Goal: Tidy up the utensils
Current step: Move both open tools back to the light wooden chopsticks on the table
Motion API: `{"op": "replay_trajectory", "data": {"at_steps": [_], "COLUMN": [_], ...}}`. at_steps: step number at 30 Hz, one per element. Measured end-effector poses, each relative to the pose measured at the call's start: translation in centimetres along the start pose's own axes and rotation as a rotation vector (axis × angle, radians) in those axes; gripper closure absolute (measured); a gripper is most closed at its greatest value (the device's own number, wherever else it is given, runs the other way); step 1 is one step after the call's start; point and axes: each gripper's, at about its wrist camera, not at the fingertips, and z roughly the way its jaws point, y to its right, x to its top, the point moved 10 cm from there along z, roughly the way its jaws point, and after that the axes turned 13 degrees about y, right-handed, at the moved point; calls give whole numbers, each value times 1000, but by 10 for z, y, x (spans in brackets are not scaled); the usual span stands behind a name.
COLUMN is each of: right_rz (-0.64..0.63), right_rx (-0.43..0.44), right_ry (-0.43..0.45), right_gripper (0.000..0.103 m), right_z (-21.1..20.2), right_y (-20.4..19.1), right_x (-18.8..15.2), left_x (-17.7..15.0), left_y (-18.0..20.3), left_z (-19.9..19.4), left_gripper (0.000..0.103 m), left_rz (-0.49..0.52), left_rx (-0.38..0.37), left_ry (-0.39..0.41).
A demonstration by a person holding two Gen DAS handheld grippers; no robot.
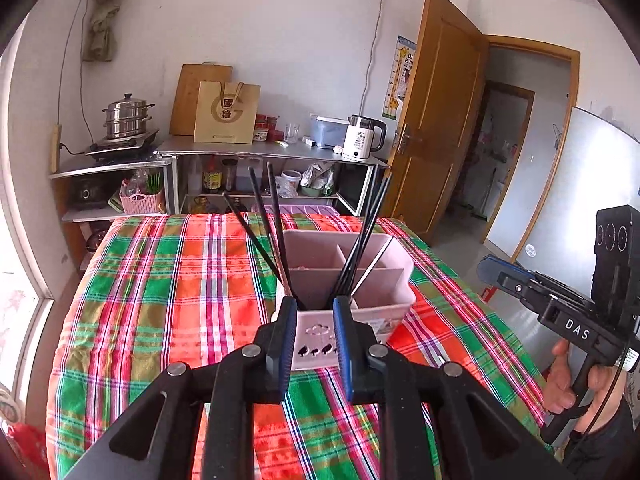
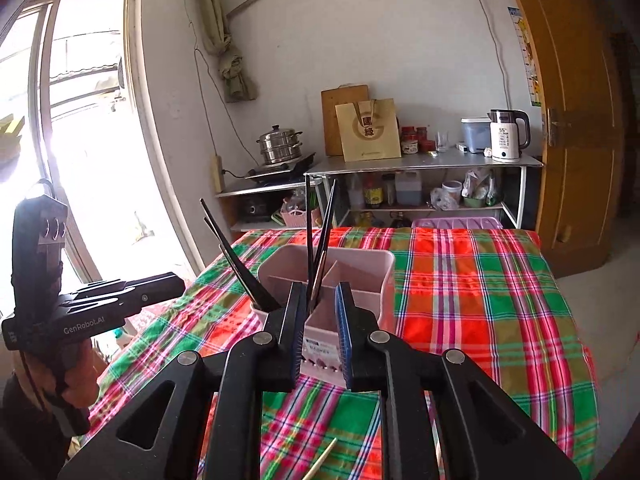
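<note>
Both grippers, left (image 1: 314,334) and right (image 2: 318,332), released, holding nothing. Pink utensil holder (image 1: 372,280) with black chopsticks (image 1: 362,244) just ahead of the fingers. Sorting seems underway; next, a wooden chopstick (image 2: 320,460) below the right fingers needs picking up.

We hold our left gripper (image 1: 313,330) and right gripper (image 2: 319,330) level and side by side, fingers (image 1: 280,344) parted, nothing between them, both pointing forward.
</note>
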Motion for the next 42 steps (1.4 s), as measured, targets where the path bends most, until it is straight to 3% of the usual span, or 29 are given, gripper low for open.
{"op": "replay_trajectory", "data": {"at_steps": [7, 9, 11, 21, 31, 42], "right_rz": [-11, -13, -23, -6, 1, -21], "right_rx": [-5, -8, -16, -65, -102, -173], "right_ry": [-5, -18, -33, -108, -154, -251], "right_gripper": [86, 82, 70, 69, 69, 69], "right_z": [-50, -61, -72, -102, -105, -82], "right_y": [1, 2, 3, 14, 26, 56], "right_x": [-32, -44, -57, -109, -130, -148], "left_x": [-55, -71, -85, -128, -143, -169], "left_y": [19, 25, 31, 52, 65, 85], "left_z": [-38, -48, -54, -67, -57, -15], "left_gripper": [85, 85, 85, 85, 85, 85], "left_rz": [-10, 4, 3, 19, 45, 74], "left_rx": [24, 38, 39, 38, 38, -15], "left_ry": [-8, -14, -23, -72, -113, -234]}}
